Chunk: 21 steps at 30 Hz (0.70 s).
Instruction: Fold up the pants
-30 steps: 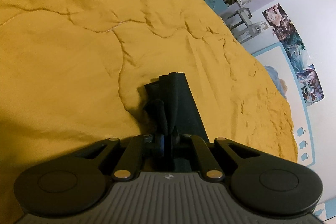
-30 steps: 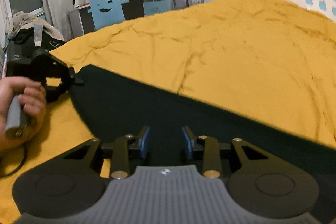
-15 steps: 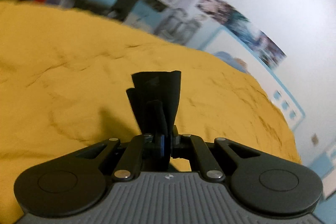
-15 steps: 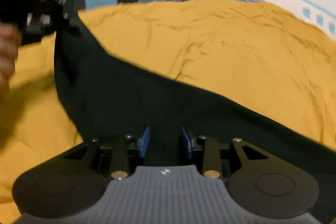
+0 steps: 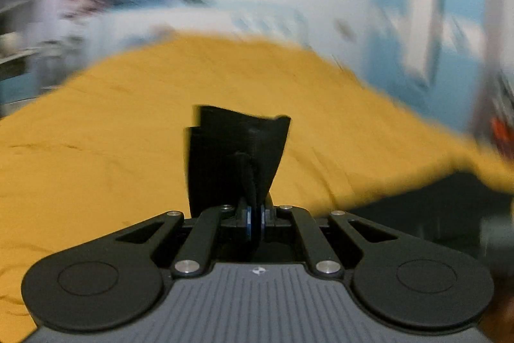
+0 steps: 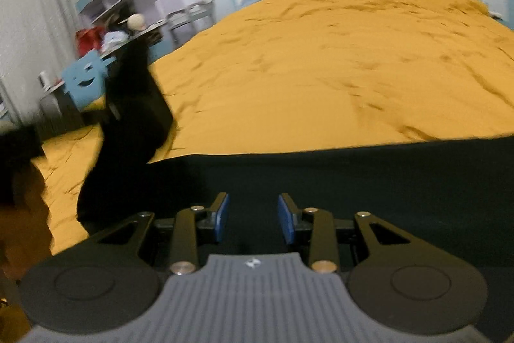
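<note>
Left gripper (image 5: pixel 255 219): fingers clenched on a bunched edge of the black pants (image 5: pixel 234 156). Right gripper (image 6: pixel 253 219): fingers parted, grasping nothing, over the pants on the yellow bed (image 6: pixel 337 69).

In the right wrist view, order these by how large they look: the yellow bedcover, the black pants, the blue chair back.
1. yellow bedcover
2. black pants, enlarged by nearness to the camera
3. blue chair back, far away

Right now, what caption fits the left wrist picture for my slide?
Left gripper shut on black pants above a yellow bedspread.
</note>
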Tool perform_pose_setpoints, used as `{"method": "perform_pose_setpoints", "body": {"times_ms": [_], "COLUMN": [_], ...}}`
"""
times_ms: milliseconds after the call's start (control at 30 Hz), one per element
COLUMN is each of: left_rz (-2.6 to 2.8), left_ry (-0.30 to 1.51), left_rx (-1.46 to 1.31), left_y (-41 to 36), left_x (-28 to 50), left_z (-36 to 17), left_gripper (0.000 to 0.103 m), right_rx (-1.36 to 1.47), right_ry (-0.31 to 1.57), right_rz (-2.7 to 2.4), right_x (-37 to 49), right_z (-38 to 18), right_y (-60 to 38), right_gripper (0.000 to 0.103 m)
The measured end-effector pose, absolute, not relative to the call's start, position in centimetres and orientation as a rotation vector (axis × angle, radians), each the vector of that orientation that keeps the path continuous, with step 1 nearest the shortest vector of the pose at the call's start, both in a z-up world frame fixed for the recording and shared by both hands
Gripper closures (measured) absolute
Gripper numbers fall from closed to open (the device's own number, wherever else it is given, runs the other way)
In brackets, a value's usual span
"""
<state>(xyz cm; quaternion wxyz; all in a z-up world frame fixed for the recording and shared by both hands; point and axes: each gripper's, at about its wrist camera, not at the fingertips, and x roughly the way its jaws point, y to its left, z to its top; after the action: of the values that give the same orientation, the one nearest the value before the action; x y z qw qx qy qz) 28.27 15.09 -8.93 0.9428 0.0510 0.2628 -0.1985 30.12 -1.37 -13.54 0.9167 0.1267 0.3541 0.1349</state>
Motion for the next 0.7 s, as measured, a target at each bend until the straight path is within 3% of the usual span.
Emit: {"method": "perform_pose_setpoints", "body": {"times_ms": [133,267,333,433,600,700], "left_rz": [-0.482,-0.443,-0.449,-0.468,-0.451,-0.316], "left_ry": [0.662,0.647,0.654,0.657,0.645,0.64], "left_rx": [0.331,0.456,0.469,0.472,0.28,0.099], "left_y": [10.7,9.2,9.3,9.6,14.4,19.1], "left_x": [27.3,25.9,25.3,24.4,23.6,24.0], "left_z": [-13.1,-14.4,-14.0,-13.3,-11.0,-10.0], "left_gripper": [0.096,0.09,0.075,0.058,0.046,0.035], "right_rx": [0.27,0.316,0.342,0.395,0.456,0.477], "right_ry": [0.757,0.773,0.774,0.78,0.822,0.872], "right_rz": [0.264,0.275,0.28,0.299,0.345,0.357], "right_x": [30.1,30.3,30.5,31.0,31.7,32.2], "right_z": [-14.3,-14.6,-14.5,-14.3,-14.3,-15.0], "right_y": [-2.8,-3.5,-3.8,-4.2,-3.9,-3.2], "right_gripper": [0.072,0.071,0.065,0.064,0.063,0.055]}}
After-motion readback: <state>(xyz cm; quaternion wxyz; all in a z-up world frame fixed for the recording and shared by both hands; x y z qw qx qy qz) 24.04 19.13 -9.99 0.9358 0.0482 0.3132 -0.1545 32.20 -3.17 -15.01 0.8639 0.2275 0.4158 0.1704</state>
